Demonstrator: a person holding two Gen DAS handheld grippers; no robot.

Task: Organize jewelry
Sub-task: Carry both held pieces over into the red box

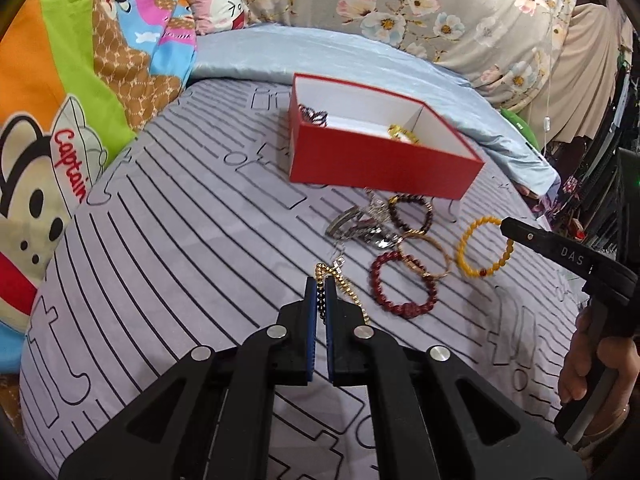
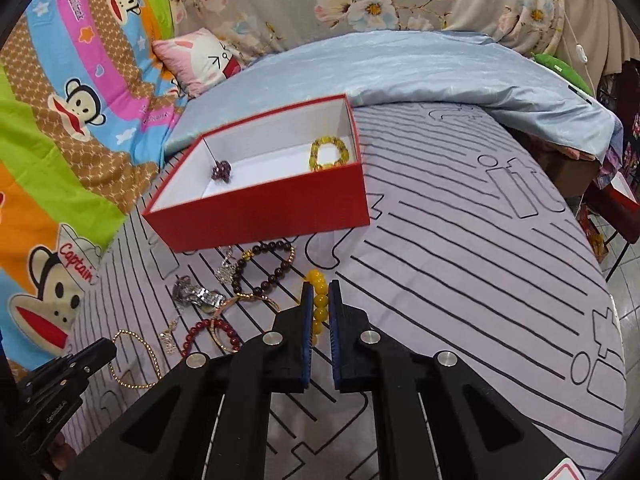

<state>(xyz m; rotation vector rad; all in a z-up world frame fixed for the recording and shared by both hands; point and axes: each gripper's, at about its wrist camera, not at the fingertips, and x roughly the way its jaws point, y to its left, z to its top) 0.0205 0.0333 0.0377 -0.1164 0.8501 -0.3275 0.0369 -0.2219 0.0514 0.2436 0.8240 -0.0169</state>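
A red box with a white inside stands on the striped bed; it also shows in the right wrist view. It holds a dark bead bracelet and a yellow bracelet. My left gripper is shut on a gold chain that lies on the sheet. My right gripper is shut on a yellow bead bracelet, which also shows in the left wrist view. In front of the box lie a red bead bracelet, a dark bead bracelet, a thin gold bangle and a silver watch.
The grey striped sheet covers the bed. A pale blue quilt lies behind the box. A cartoon blanket is heaped at the left and a pink pillow at the back. The bed edge drops off at the right.
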